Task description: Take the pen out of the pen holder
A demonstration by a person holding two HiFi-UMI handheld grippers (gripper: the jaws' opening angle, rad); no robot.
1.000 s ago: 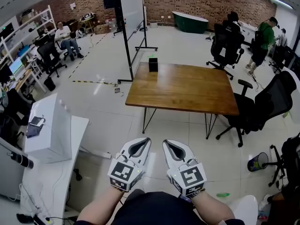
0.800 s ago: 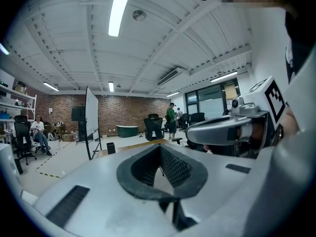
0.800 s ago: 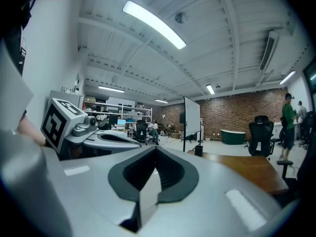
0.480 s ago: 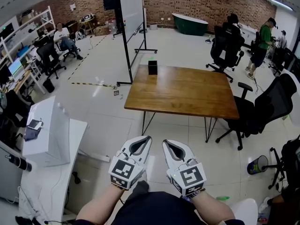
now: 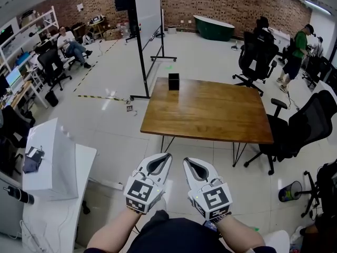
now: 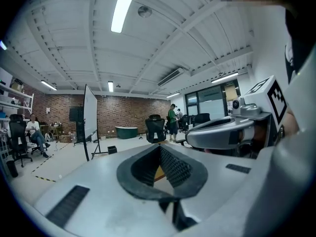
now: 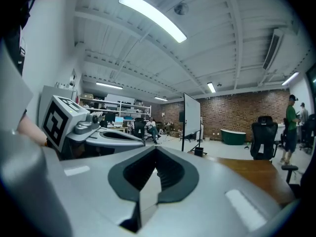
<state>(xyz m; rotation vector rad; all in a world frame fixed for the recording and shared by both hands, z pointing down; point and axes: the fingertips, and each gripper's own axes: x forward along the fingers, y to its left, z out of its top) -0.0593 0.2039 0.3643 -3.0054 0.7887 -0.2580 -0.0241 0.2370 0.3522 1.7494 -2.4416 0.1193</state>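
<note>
A black pen holder [image 5: 174, 81] stands at the far left corner of the wooden table [image 5: 210, 109], well ahead of me across the tiled floor. It is too small and far to make out a pen in it. My left gripper [image 5: 166, 155] and right gripper [image 5: 186, 160] are held side by side low in the head view, both shut with nothing between the jaws. The left gripper view shows the holder [image 6: 112, 149] as a small dark box past its own shut tips [image 6: 159, 146]. In the right gripper view the holder [image 7: 199, 152] sits beyond the shut tips [image 7: 156, 148].
A whiteboard on a wheeled stand [image 5: 147, 15] stands behind the table's left end. Black office chairs [image 5: 295, 128] flank the table's right side, with another [image 5: 257, 51] behind it. A white desk [image 5: 52, 167] is at my left. People stand and sit farther off.
I have moved forward toward the table, which sits slightly nearer and lower in the head view. Both grippers keep the same shut pose side by side.
</note>
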